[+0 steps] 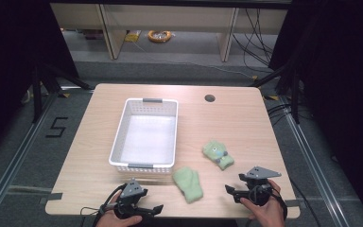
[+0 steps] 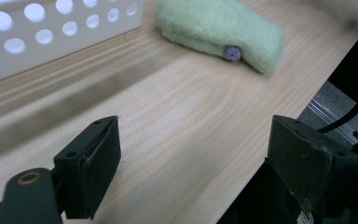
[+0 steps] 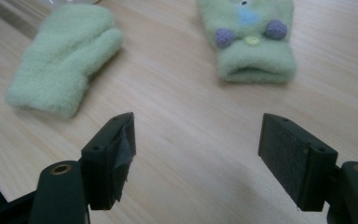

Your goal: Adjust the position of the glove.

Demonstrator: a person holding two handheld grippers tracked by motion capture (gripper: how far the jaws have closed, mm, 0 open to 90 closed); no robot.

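Our left tool (image 1: pixel 157 208) sits low at the near edge of the bench (image 1: pixel 246 123), jaws wide apart with nothing between them. Our right tool (image 1: pixel 229 191) sits at the same near edge, jaws also wide and holding nothing.

Between the two tools lies the plain green mitten (image 1: pixel 187 183). It is just ahead and a little to the right of the left tool, and to the left of the right tool. Its long side runs away from us, leaning a bit.

The green mitten with the face (image 1: pixel 218 154) lies farther out, ahead of the right tool, cuff end toward it.

The white basket (image 1: pixel 119 137) stands just ahead of the left tool. We think the left tool is nearer the plain mitten.
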